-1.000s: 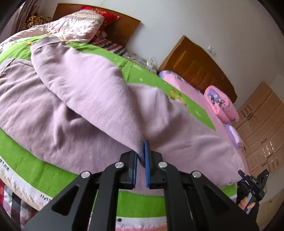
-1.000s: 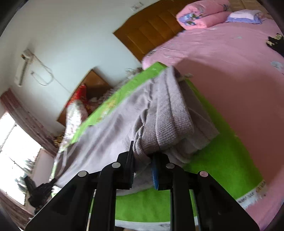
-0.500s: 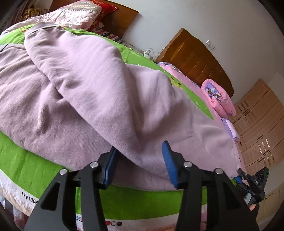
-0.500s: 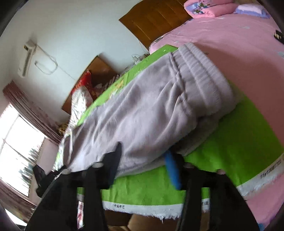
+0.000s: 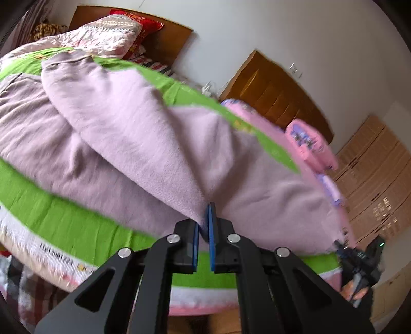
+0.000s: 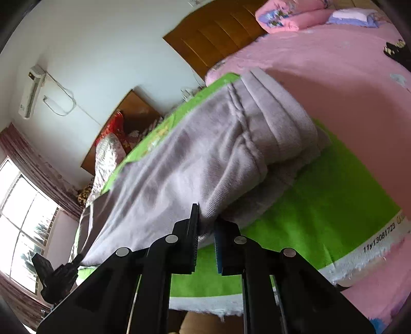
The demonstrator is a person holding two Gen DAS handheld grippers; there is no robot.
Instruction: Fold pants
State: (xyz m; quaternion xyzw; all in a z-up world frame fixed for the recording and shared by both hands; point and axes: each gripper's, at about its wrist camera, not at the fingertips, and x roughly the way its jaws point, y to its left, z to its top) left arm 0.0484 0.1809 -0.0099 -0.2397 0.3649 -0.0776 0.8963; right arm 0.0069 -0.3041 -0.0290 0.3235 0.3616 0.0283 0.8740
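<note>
left gripper [image 5: 204, 226]: black frame, blue pads, jaws nearly together, pinching a raised edge of the lilac fleece pants [image 5: 133, 138]. fabric peaks into a tented fold right at the pad tips and slopes away on both sides.

right gripper [image 6: 205, 226]: same build, jaws narrow, clamped on the ribbed waistband corner of the pants [image 6: 205, 159]. waistband end is bunched in thick stacked layers just beyond the tips, one lower layer resting on the bedding.

pants lie lengthwise on the green printed bed sheet [image 5: 77, 226], one leg draped diagonally over the other in the left wrist view; far cuff ends reach toward the pale crumpled quilt [image 5: 108, 36] near the brown wooden headboard [image 5: 159, 43].

sheet's white hem with printed numbers [image 6: 380, 236] hangs at the near edge. pink bedspread [image 6: 334, 64] adjoins the green sheet on the right side, with a pink cartoon-print pillow [image 6: 282, 15] at its far end against a second wooden headboard [image 6: 213, 38]. wall-mounted white air conditioner [image 6: 32, 92] and window [image 6: 23, 218] in the right wrist view. light wooden wardrobe [image 5: 380, 179] in the left wrist view. both views motion-blurred.
</note>
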